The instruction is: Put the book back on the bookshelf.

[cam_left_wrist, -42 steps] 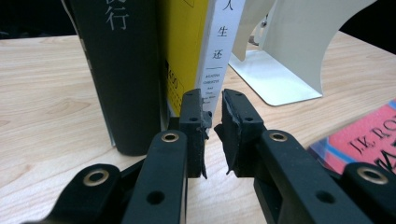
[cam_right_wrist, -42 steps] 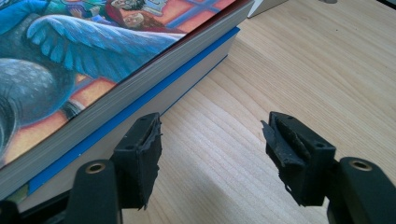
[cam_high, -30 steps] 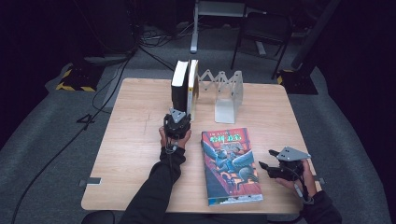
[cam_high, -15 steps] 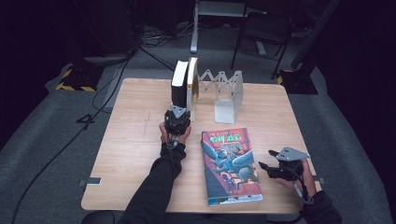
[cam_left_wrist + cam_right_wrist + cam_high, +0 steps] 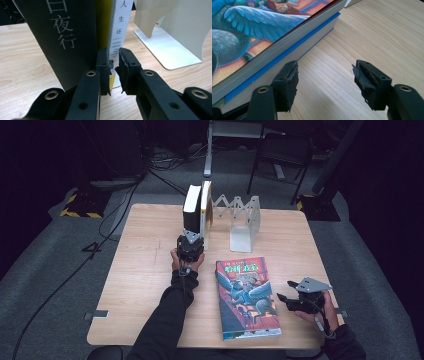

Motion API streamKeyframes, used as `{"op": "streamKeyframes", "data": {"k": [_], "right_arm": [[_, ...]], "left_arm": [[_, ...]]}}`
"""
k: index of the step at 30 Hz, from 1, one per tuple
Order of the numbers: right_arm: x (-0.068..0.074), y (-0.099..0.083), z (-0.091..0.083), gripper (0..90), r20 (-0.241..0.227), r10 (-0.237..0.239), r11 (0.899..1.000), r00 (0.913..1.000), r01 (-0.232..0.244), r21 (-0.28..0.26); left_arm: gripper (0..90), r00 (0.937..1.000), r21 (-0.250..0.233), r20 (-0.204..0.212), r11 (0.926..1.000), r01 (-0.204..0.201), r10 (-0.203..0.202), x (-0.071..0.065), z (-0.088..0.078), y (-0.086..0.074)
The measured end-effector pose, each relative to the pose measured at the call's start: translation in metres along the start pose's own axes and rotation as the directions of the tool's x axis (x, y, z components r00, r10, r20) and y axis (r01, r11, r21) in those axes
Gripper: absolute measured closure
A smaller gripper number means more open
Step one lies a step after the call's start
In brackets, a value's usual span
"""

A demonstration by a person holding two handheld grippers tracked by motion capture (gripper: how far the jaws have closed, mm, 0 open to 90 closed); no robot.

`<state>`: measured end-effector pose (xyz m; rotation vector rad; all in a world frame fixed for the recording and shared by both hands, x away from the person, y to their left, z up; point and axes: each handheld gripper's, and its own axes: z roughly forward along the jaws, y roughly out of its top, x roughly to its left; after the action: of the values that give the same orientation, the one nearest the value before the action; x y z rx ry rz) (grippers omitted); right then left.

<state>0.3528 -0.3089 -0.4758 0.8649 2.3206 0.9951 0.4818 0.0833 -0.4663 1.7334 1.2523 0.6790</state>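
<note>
A black book (image 5: 191, 210) (image 5: 67, 37) and a book with a white spine (image 5: 205, 210) (image 5: 120, 30) stand upright side by side at the far middle of the wooden table (image 5: 140, 270). My left gripper (image 5: 192, 235) (image 5: 115, 70) points at the foot of the white spine. Its jaws stand in front of the spine with a narrow gap and nothing clamped; whether the tips touch it I cannot tell. A colourful paperback (image 5: 247, 297) (image 5: 249, 32) lies flat near the front edge. My right gripper (image 5: 283, 299) (image 5: 324, 80) rests open just right of it, bare table between the pads.
A white folding book rack with a metal bookend (image 5: 245, 227) (image 5: 175, 37) stands right of the upright books. Cables, a chair and stands lie on the dark floor beyond the table. Bare wood lies left of my left arm and in the far right corner.
My left gripper has crept slightly forward toward the upright books. The right gripper and the paperback have stayed still.
</note>
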Motion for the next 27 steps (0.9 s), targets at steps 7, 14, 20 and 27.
{"op": "streamKeyframes", "data": {"k": [7,14,20,27], "right_arm": [[0.001,0.000,0.000,35.7,0.000,0.001,1.000,1.0000,-0.001,-0.002],[0.001,0.001,0.000,35.7,0.000,-0.002,1.000,1.0000,0.002,0.000],[0.001,0.001,0.000,35.7,-0.001,0.002,1.000,1.0000,-0.002,-0.001],[0.002,0.001,0.000,35.7,-0.002,-0.002,1.000,1.0000,0.002,-0.004]], "left_arm": [[76.3,0.9991,0.013,0.010,0.9991,-0.040,0.040,-0.004,-0.005,0.001],[76.1,0.9951,0.043,0.025,0.9944,-0.097,0.096,-0.008,-0.009,-0.006],[74.3,0.9731,0.081,0.113,0.9743,-0.210,0.201,-0.015,-0.017,-0.013],[71.9,0.9284,0.099,0.216,0.9391,-0.329,0.303,-0.027,-0.032,-0.021]]}}
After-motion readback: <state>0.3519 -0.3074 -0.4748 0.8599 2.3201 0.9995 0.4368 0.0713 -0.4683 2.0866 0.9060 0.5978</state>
